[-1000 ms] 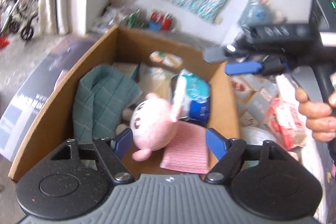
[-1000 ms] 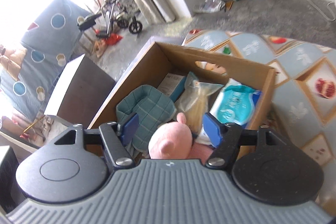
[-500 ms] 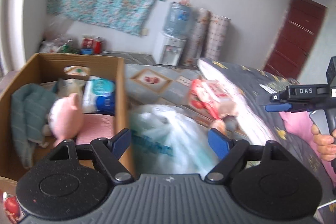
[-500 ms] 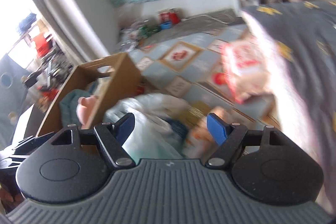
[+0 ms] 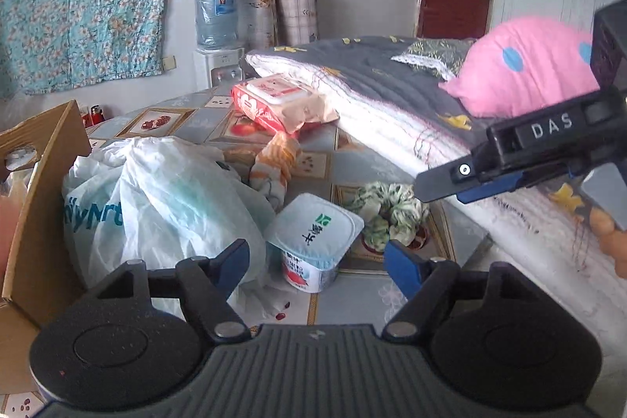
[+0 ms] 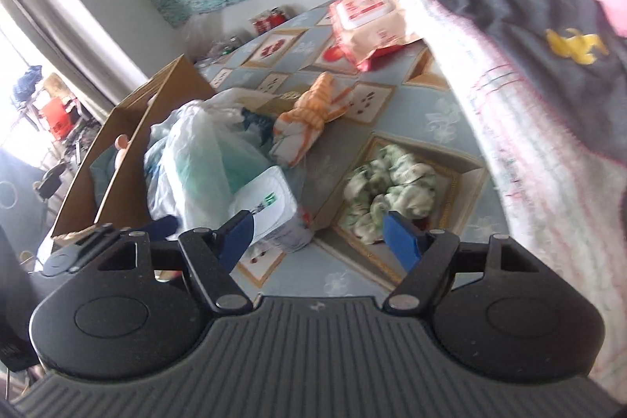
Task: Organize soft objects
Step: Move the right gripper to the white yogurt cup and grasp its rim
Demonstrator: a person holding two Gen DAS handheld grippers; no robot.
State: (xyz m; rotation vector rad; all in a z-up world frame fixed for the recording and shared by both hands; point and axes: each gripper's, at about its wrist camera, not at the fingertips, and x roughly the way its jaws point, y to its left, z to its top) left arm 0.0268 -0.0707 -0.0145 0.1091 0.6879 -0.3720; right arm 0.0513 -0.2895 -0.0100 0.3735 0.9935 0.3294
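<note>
1 cardboard box (image 5: 37, 190), 1 white plastic bag (image 5: 156, 198), 1 wipes pack (image 5: 274, 100), 1 green scrunchie (image 6: 388, 190)

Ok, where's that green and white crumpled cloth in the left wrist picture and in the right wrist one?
Left wrist: green and white cloth lies right of centre on the patterned mat, just right of the tissue pack.
Right wrist: the cloth sits centre-right, beyond the right fingertip.
Shared landmark: the tissue pack, left of the cloth in both.
</note>
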